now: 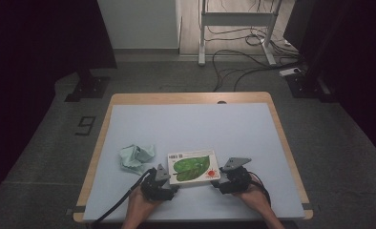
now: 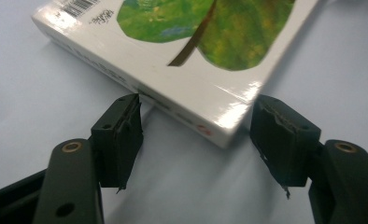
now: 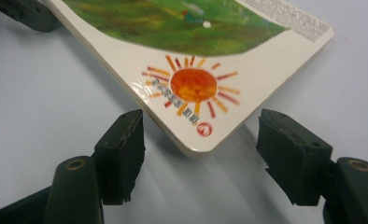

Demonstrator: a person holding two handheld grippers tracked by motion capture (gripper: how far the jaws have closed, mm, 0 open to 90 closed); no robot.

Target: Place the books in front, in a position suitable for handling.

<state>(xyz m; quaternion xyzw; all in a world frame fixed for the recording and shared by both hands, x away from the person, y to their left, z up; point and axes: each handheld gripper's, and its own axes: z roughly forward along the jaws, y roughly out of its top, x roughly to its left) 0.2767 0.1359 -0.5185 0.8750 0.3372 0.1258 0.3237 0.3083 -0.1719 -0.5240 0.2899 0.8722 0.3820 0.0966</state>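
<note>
Lying flat near the table's point(image 1: 129, 102) front edge, the book point(image 1: 192, 166) runs its long axis left to right between both grippers. Left gripper point(image 2: 196, 135) and right gripper point(image 3: 200, 151) each straddle a near corner, jaws released, pads not pressing. Contact at the left pad is unclear.

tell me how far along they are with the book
Done: the book lies flat and closed on the table. In hand: the left tongs and right tongs each straddle a near corner, jaws open, pads not pressing. Left: closing on it. The crumpled cloth lies apart.
</note>
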